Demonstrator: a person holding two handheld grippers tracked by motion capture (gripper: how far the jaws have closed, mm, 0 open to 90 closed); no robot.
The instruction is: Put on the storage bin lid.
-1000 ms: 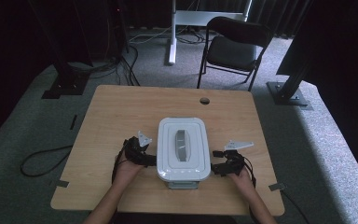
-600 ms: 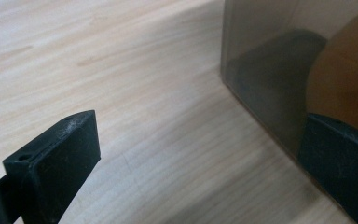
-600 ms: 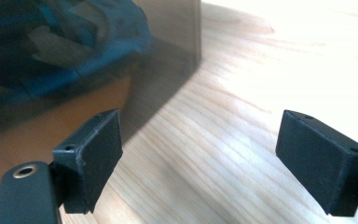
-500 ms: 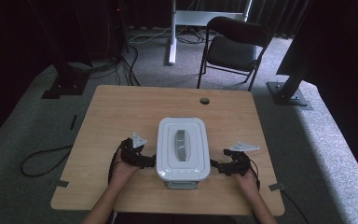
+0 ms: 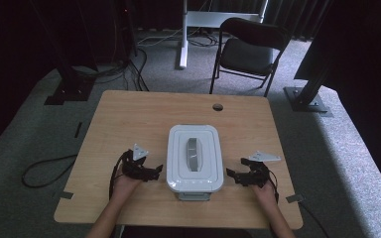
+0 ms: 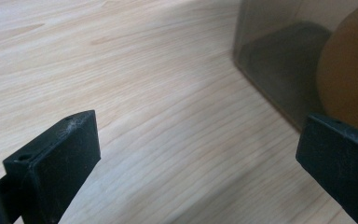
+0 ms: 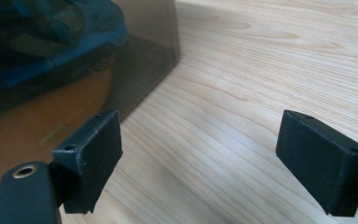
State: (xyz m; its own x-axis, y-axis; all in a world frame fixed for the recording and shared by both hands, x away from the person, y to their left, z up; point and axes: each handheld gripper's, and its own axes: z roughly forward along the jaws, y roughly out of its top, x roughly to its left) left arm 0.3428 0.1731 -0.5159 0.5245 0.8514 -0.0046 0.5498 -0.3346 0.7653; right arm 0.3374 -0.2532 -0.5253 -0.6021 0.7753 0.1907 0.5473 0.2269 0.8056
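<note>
Box (image 5: 195,157), white-lidded with a grey handle (image 5: 193,154) along its top, sits near the front middle of the counter (image 5: 129,114), long side running away from the person. The left tool (image 5: 155,171) is just beside the box's left wall, and the right tool (image 5: 230,174) just beside its right wall, both near the box's front end. Each is spread wide with nothing between its jaws: the left gripper view shows bare wood between the jaws and the box's smoky see-through wall (image 6: 279,60) ahead to one side; the right gripper view shows the same, with the wall (image 7: 74,56) and blurred blue and orange contents behind it. The right tool's jaws have just been opening, with nothing between them.

The step looks like taking the box from both sides, or working at its lid. To do it well, bring both tools to the box evenly at matching spots on opposite walls, so the box does not slide or twist. Look for a rim or clip under the lid edge; smooth walls may slip. Whether the lid has latches cannot be told here.
</note>
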